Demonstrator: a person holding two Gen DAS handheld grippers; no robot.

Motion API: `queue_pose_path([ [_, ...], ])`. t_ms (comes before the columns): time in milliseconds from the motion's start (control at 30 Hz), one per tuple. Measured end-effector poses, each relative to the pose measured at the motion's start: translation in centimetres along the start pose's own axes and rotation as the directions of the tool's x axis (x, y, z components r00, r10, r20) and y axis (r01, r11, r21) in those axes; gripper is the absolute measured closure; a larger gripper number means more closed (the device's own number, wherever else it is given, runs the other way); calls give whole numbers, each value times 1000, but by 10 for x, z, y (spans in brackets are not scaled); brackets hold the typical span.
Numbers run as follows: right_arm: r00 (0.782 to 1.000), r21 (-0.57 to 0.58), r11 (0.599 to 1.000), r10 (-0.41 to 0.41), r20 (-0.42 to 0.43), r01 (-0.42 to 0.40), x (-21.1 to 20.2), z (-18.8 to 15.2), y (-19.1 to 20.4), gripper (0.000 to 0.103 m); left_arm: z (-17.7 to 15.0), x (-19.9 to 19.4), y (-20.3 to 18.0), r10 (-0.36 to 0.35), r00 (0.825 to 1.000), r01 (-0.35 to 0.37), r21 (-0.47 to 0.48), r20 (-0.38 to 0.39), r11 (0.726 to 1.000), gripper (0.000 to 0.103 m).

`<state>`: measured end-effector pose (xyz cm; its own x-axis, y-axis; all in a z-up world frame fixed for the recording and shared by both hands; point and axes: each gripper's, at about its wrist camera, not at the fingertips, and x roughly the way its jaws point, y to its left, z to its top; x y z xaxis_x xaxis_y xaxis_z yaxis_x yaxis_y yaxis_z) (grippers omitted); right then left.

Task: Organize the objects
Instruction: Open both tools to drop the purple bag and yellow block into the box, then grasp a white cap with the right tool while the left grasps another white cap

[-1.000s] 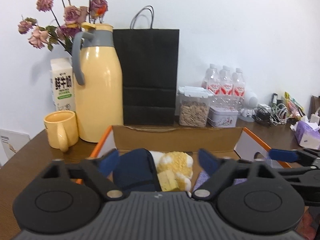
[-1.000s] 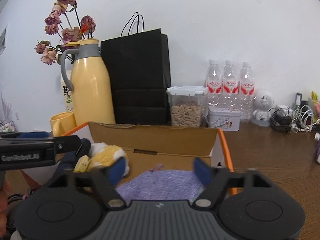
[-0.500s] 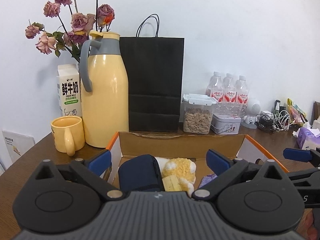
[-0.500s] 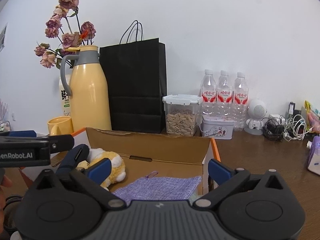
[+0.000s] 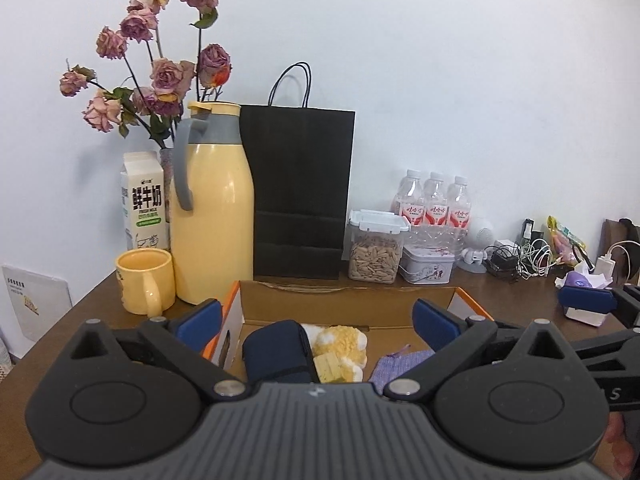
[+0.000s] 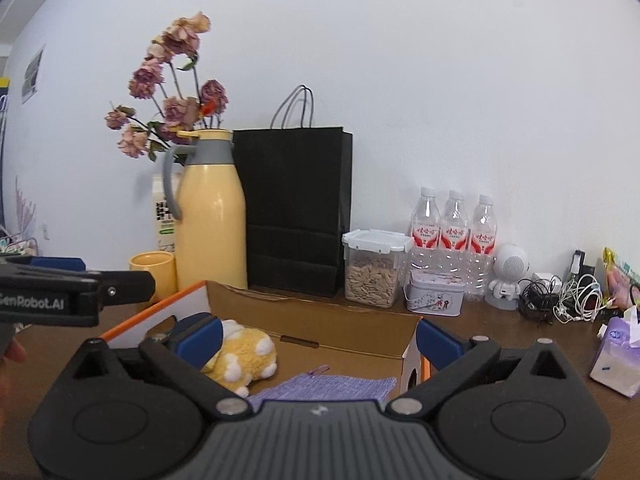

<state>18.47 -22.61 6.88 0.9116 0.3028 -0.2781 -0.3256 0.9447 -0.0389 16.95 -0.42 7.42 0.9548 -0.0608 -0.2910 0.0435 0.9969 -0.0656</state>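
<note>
An open cardboard box (image 5: 344, 305) with orange edges sits on the brown table; it also shows in the right wrist view (image 6: 320, 316). Inside lie a dark blue pouch (image 5: 276, 350), a yellow plush toy (image 5: 342, 340) (image 6: 244, 354) and a purple woven cloth (image 5: 400, 362) (image 6: 320, 386). My left gripper (image 5: 316, 316) is open and empty above the box's near side. My right gripper (image 6: 316, 334) is open and empty, also above the box. Each gripper shows at the edge of the other's view.
Behind the box stand a yellow thermos (image 5: 214, 208), a yellow mug (image 5: 144, 280), a milk carton (image 5: 144, 204), dried roses, a black paper bag (image 5: 300, 192), a jar of seeds (image 5: 376, 248), a tin (image 5: 428, 268), three water bottles and tangled cables. A tissue pack (image 6: 618, 356) lies right.
Both grippers have opened wider and drawn back and up from the box. The box contents have not moved.
</note>
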Motion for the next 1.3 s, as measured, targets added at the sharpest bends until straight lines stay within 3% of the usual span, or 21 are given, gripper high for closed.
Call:
queue_pose_path([
  [400, 999, -50, 998, 43, -17, -44, -67, -16, 23, 0, -12, -54, 10, 4, 999, -4, 11, -40, 1000, 0],
  [833, 986, -31, 994, 100, -133, -105, -115, -73, 40, 1, -63, -99, 29, 45, 988, -42, 20, -150, 999, 0],
  [933, 981, -27, 993, 111, -159, -117, -118, -85, 44, 9, -75, -101, 33, 45, 982, -42, 18, -183, 999, 0],
  [1067, 968, -50, 986, 145, -206, -158, -113, -95, 51, 27, -88, -100, 37, 43, 974, -39, 20, -222, 999, 0],
  [1300, 941, -114, 975, 150, -303, -192, -81, -104, 71, 40, -97, -94, 43, 42, 965, -39, 18, -259, 999, 0],
])
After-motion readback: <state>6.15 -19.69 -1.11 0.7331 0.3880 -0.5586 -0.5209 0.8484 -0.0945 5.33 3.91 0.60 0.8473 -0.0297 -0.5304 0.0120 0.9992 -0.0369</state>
